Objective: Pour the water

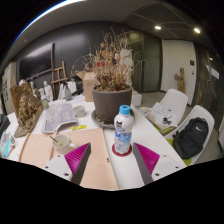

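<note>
A clear water bottle [123,128] with a blue cap and a white label stands upright on a red coaster [122,150] on the pale table [100,168]. It rises just ahead of my fingers, nearer the right one. My gripper [112,160] is open, and its magenta pads [78,160] show wide apart at either side, with only bare table between them. A small cup-like thing [62,142] sits ahead of the left finger.
A big grey pot with dried branches [112,100] stands behind the bottle. Papers [58,116] lie to the left, beside another dried plant [26,106]. A black backpack [192,136] rests on a white chair to the right. Several chairs ring the table.
</note>
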`<state>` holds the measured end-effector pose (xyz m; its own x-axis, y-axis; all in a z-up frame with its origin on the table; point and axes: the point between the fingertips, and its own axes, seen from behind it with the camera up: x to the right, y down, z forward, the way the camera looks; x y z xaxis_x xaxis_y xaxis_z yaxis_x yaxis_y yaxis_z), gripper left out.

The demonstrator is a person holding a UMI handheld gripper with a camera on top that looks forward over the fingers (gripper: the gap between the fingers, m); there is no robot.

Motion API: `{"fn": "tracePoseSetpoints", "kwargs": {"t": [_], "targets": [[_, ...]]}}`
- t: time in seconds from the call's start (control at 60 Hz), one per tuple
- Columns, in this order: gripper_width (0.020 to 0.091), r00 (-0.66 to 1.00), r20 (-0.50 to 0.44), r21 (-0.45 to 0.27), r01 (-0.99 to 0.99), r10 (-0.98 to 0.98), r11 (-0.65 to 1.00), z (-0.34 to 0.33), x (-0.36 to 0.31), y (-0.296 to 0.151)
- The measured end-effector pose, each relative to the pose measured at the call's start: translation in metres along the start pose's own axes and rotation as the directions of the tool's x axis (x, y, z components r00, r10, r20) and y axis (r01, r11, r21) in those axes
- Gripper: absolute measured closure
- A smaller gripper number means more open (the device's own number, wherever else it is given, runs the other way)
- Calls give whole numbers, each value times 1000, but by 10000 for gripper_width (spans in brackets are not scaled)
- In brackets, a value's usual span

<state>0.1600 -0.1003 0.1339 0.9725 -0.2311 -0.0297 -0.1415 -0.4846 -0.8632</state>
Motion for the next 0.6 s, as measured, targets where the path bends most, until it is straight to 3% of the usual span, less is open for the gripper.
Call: {"fn": "tracePoseSetpoints", "kwargs": {"t": [0.317,0.6], "targets": [[253,997,42,-76,66,-63,995,-200,-90,37],[248,992,58,-89,115,-110,989,-271,-124,67]]}}
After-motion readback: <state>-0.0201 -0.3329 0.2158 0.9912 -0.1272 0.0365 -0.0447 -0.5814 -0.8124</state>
